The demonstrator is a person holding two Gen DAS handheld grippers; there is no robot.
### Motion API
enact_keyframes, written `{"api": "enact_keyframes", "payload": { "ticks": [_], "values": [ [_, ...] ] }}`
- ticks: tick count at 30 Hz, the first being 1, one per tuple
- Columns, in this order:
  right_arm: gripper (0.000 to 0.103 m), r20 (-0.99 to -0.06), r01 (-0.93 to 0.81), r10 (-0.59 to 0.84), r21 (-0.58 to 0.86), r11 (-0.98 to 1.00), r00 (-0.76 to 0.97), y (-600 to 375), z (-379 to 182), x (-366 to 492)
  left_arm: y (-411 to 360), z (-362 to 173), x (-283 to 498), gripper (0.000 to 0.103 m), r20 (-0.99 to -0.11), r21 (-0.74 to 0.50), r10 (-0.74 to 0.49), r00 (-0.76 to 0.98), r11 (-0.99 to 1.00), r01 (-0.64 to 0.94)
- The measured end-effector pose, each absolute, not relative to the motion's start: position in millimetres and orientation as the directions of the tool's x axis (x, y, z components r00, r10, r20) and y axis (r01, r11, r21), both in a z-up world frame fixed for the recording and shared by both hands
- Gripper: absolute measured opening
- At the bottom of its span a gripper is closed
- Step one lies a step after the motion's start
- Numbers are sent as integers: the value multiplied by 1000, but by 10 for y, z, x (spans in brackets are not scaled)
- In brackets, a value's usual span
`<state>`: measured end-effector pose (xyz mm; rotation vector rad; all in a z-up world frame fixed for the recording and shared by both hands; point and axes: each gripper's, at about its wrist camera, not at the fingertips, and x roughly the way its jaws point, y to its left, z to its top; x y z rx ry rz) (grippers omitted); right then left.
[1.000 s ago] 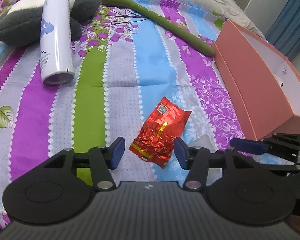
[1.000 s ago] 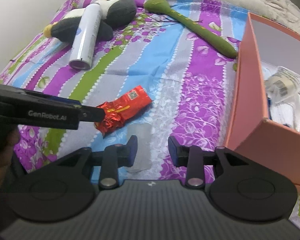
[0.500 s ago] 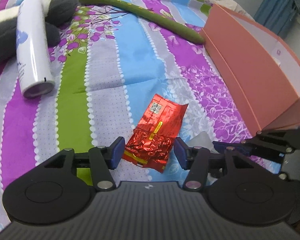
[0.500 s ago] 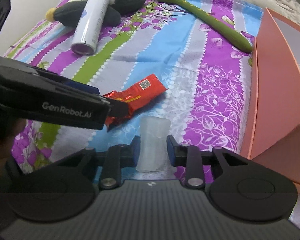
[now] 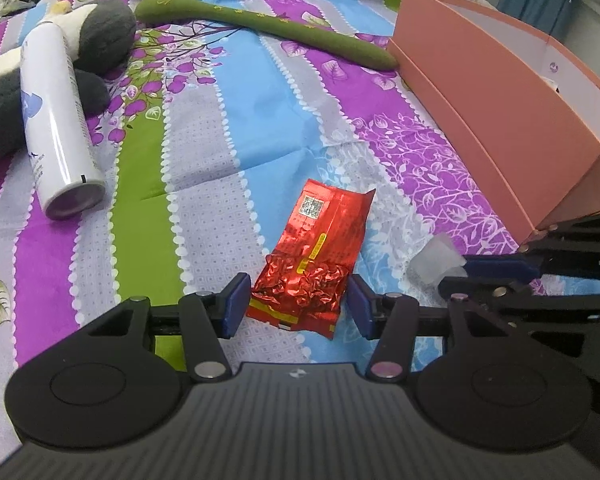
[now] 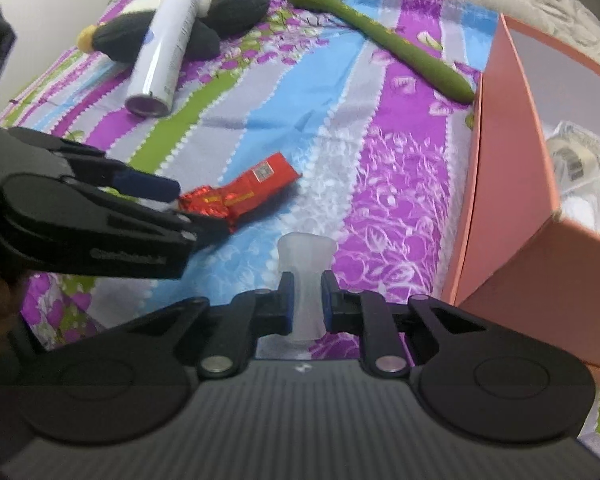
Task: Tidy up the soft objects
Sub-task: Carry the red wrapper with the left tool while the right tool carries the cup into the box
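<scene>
A red foil packet (image 5: 312, 256) lies on the striped bedspread. My left gripper (image 5: 296, 308) is open, its blue pads on either side of the packet's crumpled near end. The packet also shows in the right wrist view (image 6: 240, 196). My right gripper (image 6: 307, 304) is shut on a soft translucent cup (image 6: 306, 276), squeezing its middle; the cup also shows in the left wrist view (image 5: 436, 258). A grey and white plush toy (image 5: 96, 40) lies at the far left. A long green plush (image 5: 268, 24) lies at the back.
A pink open box (image 5: 512, 120) stands on the right, holding a wrapped roll (image 6: 576, 160) and white soft items. A white spray can (image 5: 56, 120) lies against the plush toy on the left. The bed meets a white wall on the left.
My right gripper has closed on the translucent cup and lifted it a little. My left gripper has moved forward so its open pads flank the red packet's near end.
</scene>
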<state>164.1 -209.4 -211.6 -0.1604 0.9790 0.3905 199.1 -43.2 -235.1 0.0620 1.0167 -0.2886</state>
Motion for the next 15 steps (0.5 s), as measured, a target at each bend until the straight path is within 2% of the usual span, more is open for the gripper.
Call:
{"api": "enact_keyframes", "payload": {
  "ticks": [5, 7, 9, 15],
  "values": [
    [27, -843, -409, 246, 34, 912, 479, -2064, -2194, 1672, -446, -2307, 1963, 56, -849, -92, -202, 489, 967, 238],
    [25, -841, -400, 248, 42, 916, 480, -2070, -2185, 1681, -445, -2283, 1950, 56, -849, -92, -193, 492, 971, 223],
    [18, -837, -387, 255, 57, 920, 484, -2093, -2141, 1681, -437, -2255, 1938, 56, -850, -97, -189, 492, 974, 207],
    [17, -816, -352, 266, 82, 932, 514, -2196, -1916, 1659, -387, -2087, 1925, 56, -847, -112, -181, 499, 980, 166]
  ]
}}
